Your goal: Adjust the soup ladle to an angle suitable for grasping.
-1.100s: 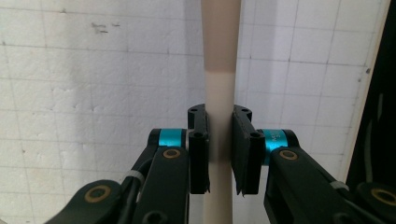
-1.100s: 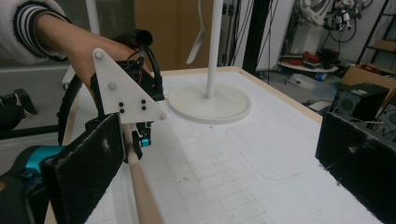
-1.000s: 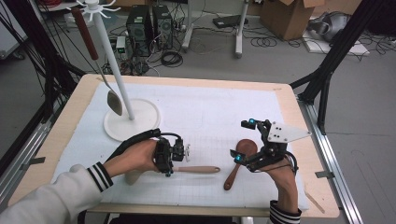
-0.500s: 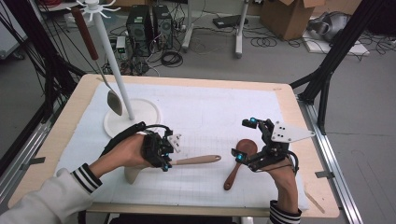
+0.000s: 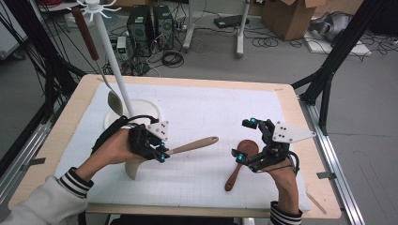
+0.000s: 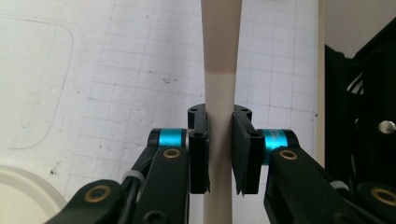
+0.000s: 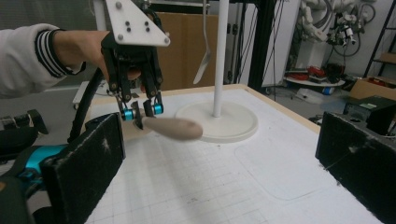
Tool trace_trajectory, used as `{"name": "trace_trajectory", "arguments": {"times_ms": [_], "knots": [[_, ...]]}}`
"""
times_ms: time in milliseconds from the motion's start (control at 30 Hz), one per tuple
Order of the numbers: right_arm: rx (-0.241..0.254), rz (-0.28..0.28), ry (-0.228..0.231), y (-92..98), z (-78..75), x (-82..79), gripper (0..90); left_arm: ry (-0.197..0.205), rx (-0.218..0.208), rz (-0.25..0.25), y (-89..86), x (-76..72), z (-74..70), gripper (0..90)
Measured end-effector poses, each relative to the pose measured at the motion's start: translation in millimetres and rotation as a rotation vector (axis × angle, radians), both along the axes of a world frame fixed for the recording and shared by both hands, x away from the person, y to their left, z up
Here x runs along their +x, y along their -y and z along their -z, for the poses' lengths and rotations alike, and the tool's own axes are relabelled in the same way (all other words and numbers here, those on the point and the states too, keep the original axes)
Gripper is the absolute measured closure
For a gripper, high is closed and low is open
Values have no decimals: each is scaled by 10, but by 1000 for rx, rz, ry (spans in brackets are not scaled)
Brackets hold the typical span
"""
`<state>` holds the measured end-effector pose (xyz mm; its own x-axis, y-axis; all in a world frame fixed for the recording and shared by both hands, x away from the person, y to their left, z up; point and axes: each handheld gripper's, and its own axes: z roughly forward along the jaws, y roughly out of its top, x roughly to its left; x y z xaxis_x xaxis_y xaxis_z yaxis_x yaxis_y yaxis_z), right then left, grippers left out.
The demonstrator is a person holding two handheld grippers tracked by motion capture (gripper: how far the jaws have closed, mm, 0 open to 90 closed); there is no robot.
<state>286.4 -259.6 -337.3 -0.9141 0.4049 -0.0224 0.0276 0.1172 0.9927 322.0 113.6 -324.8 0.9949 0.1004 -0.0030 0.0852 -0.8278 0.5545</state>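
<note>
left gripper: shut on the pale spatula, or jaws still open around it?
Shut on it. In the left gripper view both pads of the left gripper press the pale spatula handle; in the high view its wooden end points off the mat.

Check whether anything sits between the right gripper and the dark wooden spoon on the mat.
Nothing visible does. The right gripper hovers with its jaws open right beside the dark spoon, only bare mat around it. The left gripper and its pale spatula are off to the side.
</note>
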Motion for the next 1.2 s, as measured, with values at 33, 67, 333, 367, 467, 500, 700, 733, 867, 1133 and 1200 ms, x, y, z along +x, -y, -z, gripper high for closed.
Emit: {"name": "trace_trajectory", "arguments": {"times_ms": [33,67,333,367,467,500,700,733,867,1133,1200], "knots": [[-3,-3,-1,-7,2,3,3,2,-15,-7,-27,2,-4,782],[-3,-6,7,-14,2,14,3,5,-29,-16,-53,6,-5,781],[-13,-27,-14,-80,-61,58,3,11,-155,-52,-230,29,-37,782],[-18,-30,-10,-94,-76,66,3,14,-170,-52,-244,29,-44,781],[-29,-48,-9,-148,-121,78,3,22,-219,-46,-279,28,-61,781],[-32,-49,-9,-166,-137,82,3,24,-232,-39,-291,27,-68,781],[-31,-68,-18,-263,-216,124,3,42,-336,-53,-375,2,-78,781],[-28,-75,-13,-278,-225,134,3,47,-350,-59,-389,-1,-82,782],[-26,-93,-19,-328,-270,154,3,69,-406,-59,-439,-24,-89,781],[-8,-156,-8,-460,-440,202,3,70,-531,-38,-484,-60,-75,781],[-6,-172,-5,-499,-489,219,3,70,-569,-41,-494,-68,-62,781]]}}
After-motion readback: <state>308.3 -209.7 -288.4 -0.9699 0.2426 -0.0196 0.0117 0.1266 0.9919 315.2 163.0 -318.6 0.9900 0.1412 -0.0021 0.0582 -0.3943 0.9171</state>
